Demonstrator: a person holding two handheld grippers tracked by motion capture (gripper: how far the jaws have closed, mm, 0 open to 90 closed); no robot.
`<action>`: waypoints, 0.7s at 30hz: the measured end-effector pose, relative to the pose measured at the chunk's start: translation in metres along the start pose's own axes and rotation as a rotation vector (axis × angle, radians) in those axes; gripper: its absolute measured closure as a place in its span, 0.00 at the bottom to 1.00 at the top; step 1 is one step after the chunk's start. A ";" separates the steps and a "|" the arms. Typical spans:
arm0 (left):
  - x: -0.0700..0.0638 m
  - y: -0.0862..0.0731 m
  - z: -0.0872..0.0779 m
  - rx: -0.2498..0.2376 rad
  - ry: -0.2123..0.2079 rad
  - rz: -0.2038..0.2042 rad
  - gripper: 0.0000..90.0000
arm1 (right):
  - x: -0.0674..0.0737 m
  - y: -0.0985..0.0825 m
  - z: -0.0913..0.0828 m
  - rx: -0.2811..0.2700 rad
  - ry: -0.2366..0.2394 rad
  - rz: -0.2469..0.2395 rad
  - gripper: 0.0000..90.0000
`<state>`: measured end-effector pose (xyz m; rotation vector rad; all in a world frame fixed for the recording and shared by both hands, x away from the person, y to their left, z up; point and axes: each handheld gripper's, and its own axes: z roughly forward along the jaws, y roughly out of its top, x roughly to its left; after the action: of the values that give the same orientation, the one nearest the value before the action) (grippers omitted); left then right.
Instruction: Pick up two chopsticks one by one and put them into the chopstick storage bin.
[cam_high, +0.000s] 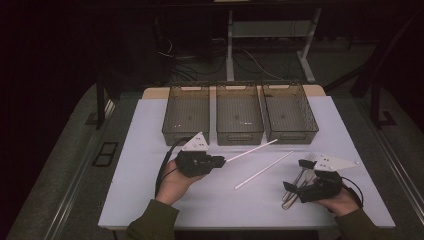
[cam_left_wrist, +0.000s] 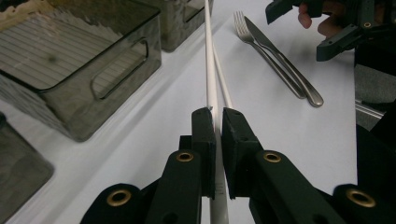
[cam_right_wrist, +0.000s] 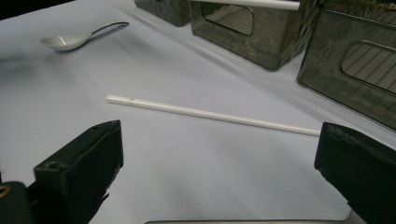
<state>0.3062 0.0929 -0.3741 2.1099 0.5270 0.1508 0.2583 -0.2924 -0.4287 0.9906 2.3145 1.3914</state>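
My left gripper is shut on a long white stick, which points toward the middle bin. A second white stick lies flat on the white table. My right gripper stands wide open at the right front, its jaws on either side of a fork and a knife lying on the table. In the right gripper view a spoon lies farther off on the table.
Three dark see-through bins stand in a row at the back: left, middle and right. The white table top ends close to the person's forearms. Cables and desk legs lie on the floor beyond.
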 end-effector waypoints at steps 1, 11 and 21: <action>0.001 0.000 -0.002 -0.001 0.002 -0.003 0.93 | 0.000 0.000 0.000 0.000 0.000 0.000 0.02; 0.014 -0.003 -0.022 -0.038 0.072 -0.029 0.93 | 0.000 0.000 0.000 0.002 -0.001 0.002 0.02; 0.032 -0.008 -0.049 -0.090 0.167 -0.089 0.93 | 0.000 0.000 0.000 -0.001 -0.004 -0.002 0.02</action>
<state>0.3176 0.1480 -0.3563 1.9925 0.6992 0.2956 0.2587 -0.2924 -0.4287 0.9902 2.3116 1.3883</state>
